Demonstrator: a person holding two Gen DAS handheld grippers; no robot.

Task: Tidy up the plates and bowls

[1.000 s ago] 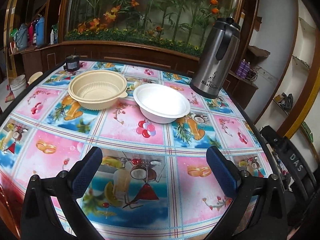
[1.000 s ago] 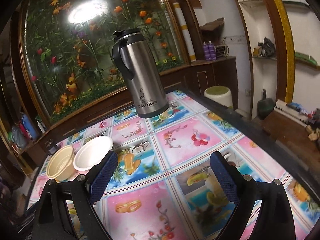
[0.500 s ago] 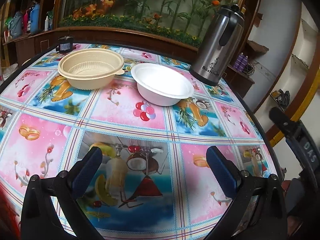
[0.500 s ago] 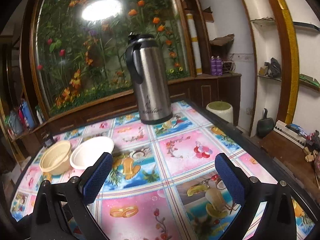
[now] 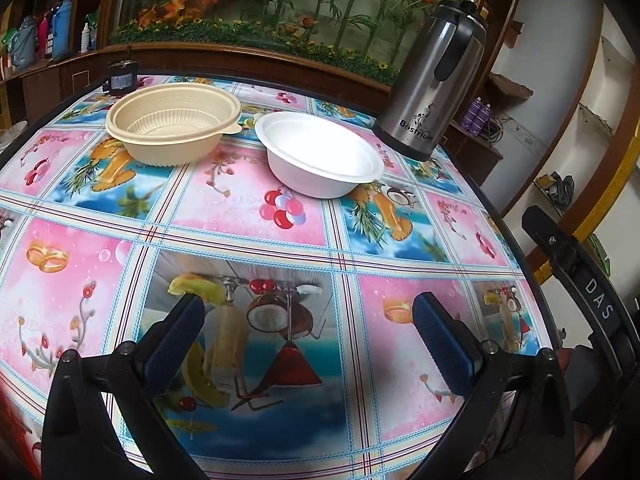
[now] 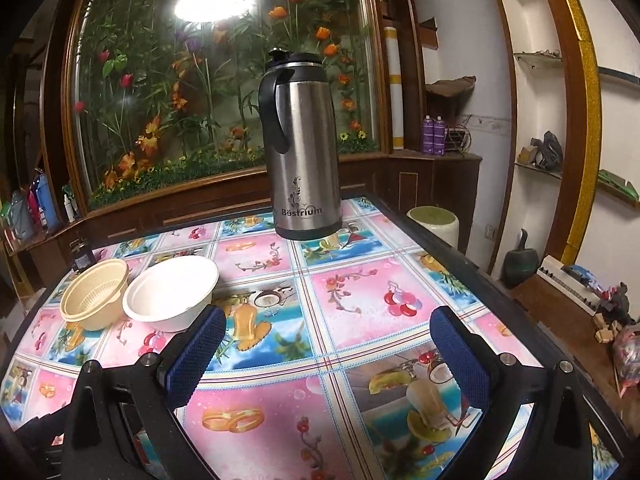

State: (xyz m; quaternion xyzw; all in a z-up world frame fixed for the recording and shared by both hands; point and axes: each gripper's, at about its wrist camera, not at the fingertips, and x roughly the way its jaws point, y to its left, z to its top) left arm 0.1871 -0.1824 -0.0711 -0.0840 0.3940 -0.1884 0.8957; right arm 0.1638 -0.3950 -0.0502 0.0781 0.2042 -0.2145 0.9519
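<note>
The surface (image 5: 224, 208) with its picture cloth fills most of my view, and the tall steel flask (image 6: 300, 148) stands upright at its far side, at about 12 o'clock from my right tongs (image 6: 326, 344). The beige bowl (image 5: 174, 122) and the white bowl (image 5: 320, 154) sit side by side on the surface, mouths up, very near each other but, as far as I can tell, not touching. From my left tongs (image 5: 306, 320) the white bowl lies at 12 o'clock and the beige bowl at 11 o'clock, both well apart from the pads; from my right tongs they are at 10 o'clock. Being round, they have no long axis, only a small lip tab on the beige rim pointing toward the white bowl. I judge the left hand is nearer. Left tongs are released and empty; right tongs have just been opening, with nothing between them.
</note>
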